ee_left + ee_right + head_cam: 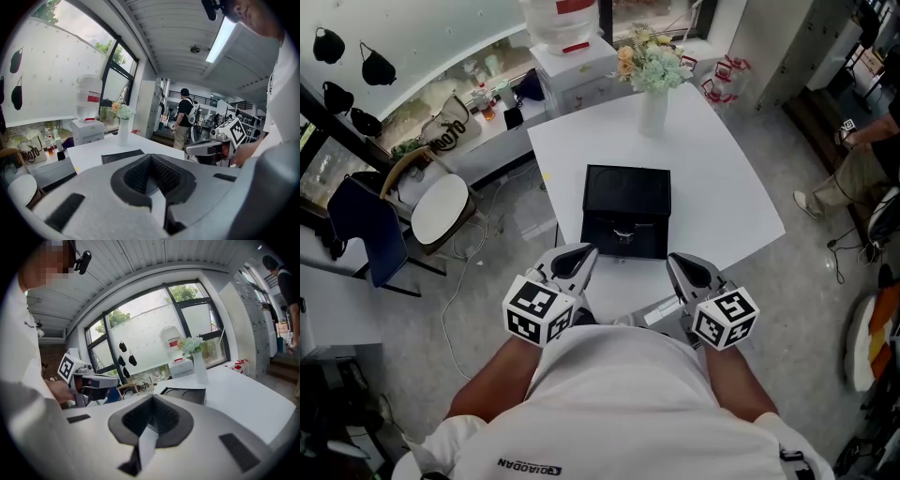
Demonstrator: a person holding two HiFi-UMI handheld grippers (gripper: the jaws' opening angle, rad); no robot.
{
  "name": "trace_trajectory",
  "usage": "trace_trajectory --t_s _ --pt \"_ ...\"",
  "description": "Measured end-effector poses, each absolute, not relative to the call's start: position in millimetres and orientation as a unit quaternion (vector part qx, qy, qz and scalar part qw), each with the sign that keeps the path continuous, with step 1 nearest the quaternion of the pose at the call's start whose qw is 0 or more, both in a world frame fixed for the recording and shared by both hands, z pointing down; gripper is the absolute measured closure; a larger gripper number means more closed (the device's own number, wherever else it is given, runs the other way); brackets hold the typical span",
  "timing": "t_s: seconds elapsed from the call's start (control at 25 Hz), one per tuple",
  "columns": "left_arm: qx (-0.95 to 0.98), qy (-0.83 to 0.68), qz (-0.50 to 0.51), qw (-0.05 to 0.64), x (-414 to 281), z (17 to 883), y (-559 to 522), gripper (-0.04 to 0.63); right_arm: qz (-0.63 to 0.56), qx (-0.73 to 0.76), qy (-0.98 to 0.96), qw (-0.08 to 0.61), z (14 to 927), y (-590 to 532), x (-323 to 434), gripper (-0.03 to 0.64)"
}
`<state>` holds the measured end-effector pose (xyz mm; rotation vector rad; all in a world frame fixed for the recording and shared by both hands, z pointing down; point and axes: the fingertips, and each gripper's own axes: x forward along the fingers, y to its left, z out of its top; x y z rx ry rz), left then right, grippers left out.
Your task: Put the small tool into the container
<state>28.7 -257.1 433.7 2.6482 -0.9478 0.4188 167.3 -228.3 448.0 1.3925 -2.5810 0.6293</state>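
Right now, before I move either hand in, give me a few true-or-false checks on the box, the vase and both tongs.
1. The black rectangular box sits on the white square table. True.
2. The white vase of flowers stands between the box and the person. False: it stands beyond the box, toward the table's far side.
3. The left tongs and right tongs are both shut, with nothing between them. True.
4. The left tongs are touching the box. False: they hang short of it, close to the person's body.
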Motion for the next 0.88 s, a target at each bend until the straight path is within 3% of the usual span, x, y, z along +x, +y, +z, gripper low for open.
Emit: trace_trajectory --t_s 0.88 --pt "0.920 -0.331 0.147 0.150 27.5 435.9 -255.3 0.586 0.213 0.455 -0.861 0.077 453.0 -224.4 159.1 0.612"
